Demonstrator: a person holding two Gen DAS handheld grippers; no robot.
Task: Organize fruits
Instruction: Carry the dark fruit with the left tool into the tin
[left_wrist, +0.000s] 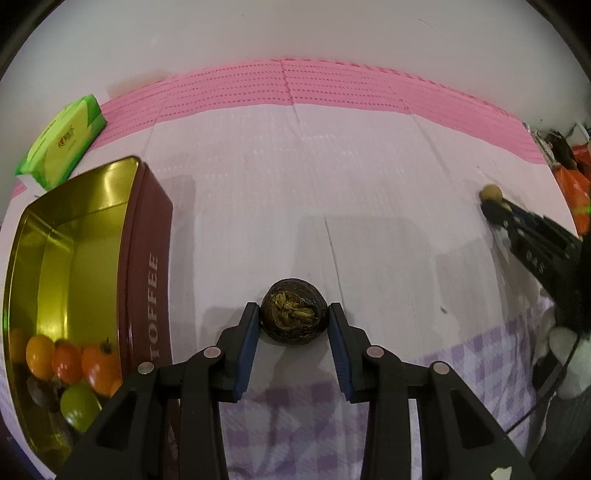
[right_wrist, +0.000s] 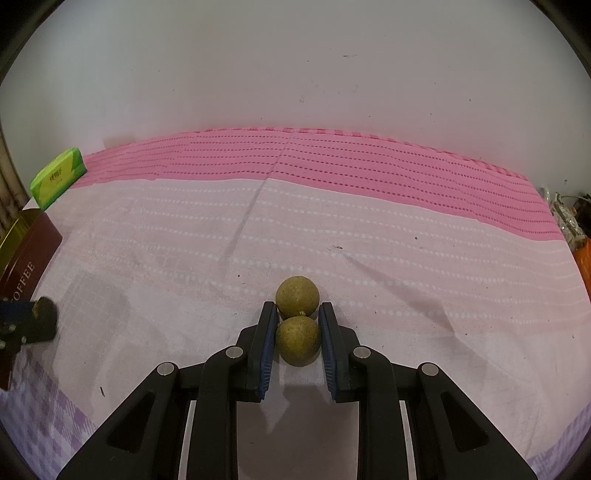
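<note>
Fruit: dark round one sits on the cloth pinched between my left claw's pads, tin just to its left; right claw is clamped on the nearer of two tan fruits, farther right.

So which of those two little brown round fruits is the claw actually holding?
The nearer fruit, squeezed between the right gripper's blue pads. The farther fruit sits just beyond the fingertips on the cloth, touching the held one but not clamped.

A green tissue pack lies on the pink-and-white cloth — far edge
</note>
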